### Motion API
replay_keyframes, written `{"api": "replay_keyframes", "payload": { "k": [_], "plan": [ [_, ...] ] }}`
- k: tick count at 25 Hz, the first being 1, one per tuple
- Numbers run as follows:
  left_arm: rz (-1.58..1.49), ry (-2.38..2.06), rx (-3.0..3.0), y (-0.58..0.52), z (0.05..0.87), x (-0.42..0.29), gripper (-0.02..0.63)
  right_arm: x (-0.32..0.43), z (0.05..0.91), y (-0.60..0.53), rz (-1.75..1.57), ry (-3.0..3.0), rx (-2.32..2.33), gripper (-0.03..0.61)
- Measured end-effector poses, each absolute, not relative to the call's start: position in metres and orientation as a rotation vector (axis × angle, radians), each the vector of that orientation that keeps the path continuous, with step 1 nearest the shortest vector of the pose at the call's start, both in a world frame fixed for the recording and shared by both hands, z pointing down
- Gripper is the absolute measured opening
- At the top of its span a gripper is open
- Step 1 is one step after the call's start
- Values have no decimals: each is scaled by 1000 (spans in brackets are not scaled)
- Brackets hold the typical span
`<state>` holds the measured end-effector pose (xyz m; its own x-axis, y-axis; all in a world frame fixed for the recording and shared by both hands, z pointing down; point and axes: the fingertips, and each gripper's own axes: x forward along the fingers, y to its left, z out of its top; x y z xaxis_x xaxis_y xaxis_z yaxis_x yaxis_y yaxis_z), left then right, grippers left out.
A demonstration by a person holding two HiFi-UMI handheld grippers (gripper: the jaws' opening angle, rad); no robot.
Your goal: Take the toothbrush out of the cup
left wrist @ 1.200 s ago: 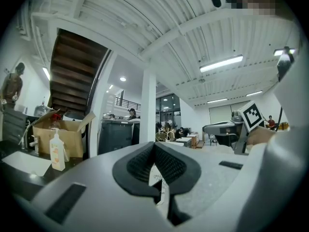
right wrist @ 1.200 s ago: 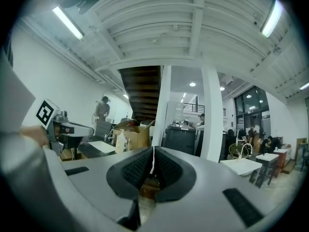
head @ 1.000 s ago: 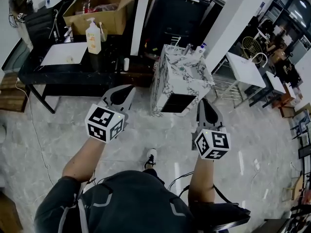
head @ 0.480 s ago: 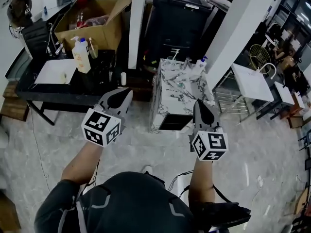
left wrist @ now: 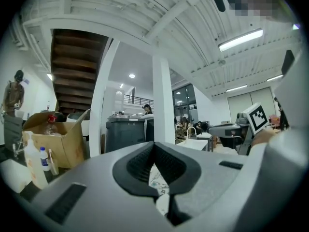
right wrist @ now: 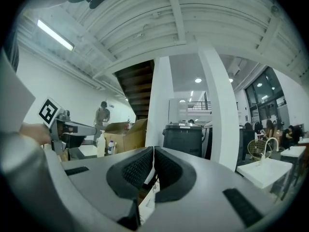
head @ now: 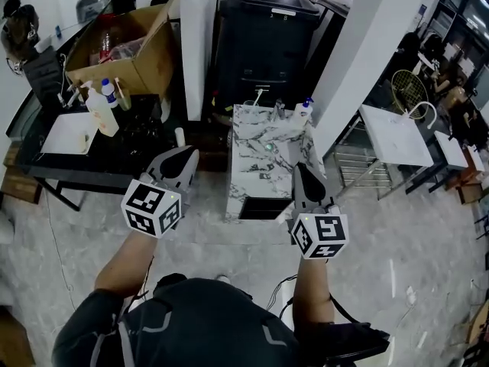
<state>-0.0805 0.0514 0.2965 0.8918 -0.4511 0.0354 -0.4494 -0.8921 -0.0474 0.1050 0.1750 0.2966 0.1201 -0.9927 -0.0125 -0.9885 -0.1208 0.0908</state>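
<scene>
toothbrush (head: 258, 95) is standing in the cup (head: 250, 106) at the far edge of the marble stand (head: 263, 155), upper middle of the head view, and it's well apart from both grippers. over at the upper left, a cardboard box (head: 137, 67) is gaping open by a black table (head: 76, 176), with a white bottle (head: 99, 115) standing just below it in the frame. coming in left of centre, the left gripper (head: 186, 153) is pointing level, jaws pressing together with nothing between them. right of centre, the right gripper (head: 299, 171) is showing against the stand's right edge, jaws likewise closed tight and empty. far right, a white table (head: 393, 136) is standing beside a white pillar (head: 348, 48).
</scene>
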Motion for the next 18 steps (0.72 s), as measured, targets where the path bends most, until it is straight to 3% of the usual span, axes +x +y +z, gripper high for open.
{"api": "replay_keyframes", "payload": {
  "k": [18],
  "plan": [
    [-16,588,-3045,-68,302,5,9,155,289,67,-201,-2064,2285,29]
  ]
}}
